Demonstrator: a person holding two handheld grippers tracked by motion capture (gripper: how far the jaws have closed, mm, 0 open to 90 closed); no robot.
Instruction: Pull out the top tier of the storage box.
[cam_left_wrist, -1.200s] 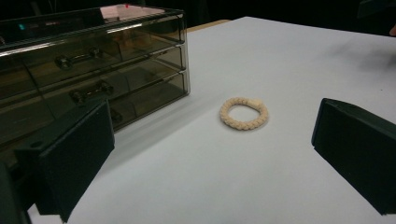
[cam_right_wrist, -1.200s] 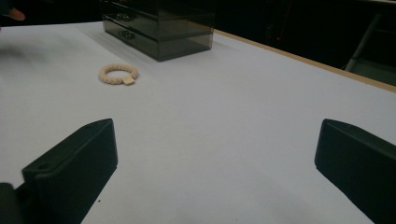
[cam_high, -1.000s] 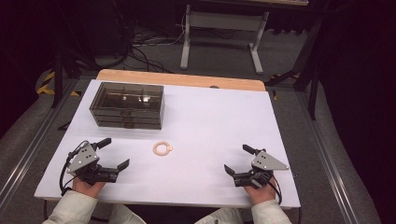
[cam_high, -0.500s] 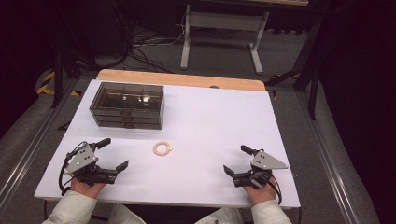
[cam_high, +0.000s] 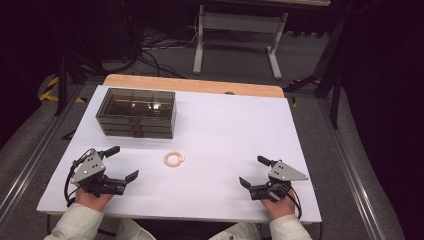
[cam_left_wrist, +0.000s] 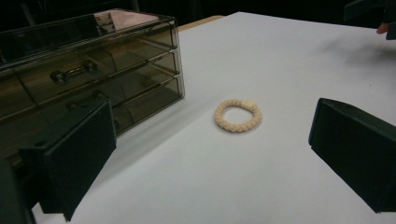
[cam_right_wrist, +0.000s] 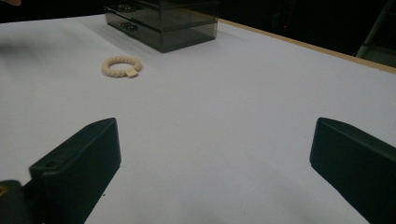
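Note:
A cream braided ring (cam_high: 174, 159) lies flat on the white table (cam_high: 225, 130), in front of a smoky clear drawer box (cam_high: 136, 112). My left gripper (cam_high: 121, 163) rests near the front left edge, jaws wide open, nothing between them. In the left gripper view the braided ring (cam_left_wrist: 237, 115) sits ahead between the jaws, with the drawer box (cam_left_wrist: 88, 70) to its left. My right gripper (cam_high: 254, 171) rests at the front right, open and empty. The right gripper view has the braided ring (cam_right_wrist: 121, 66) far ahead on the left and the drawer box (cam_right_wrist: 163, 21) beyond it.
The drawer box has three stacked drawers with small handles (cam_left_wrist: 72, 73). A wooden strip (cam_high: 195, 85) runs along the table's far edge. Past it stand a metal stand (cam_high: 235, 30) and loose cables (cam_high: 150, 45) on the floor. Rails (cam_high: 30, 150) flank the table.
Both grippers stayed nearly where they were; the left one has drifted slightly toward the front edge. The ring and drawer box have not moved.

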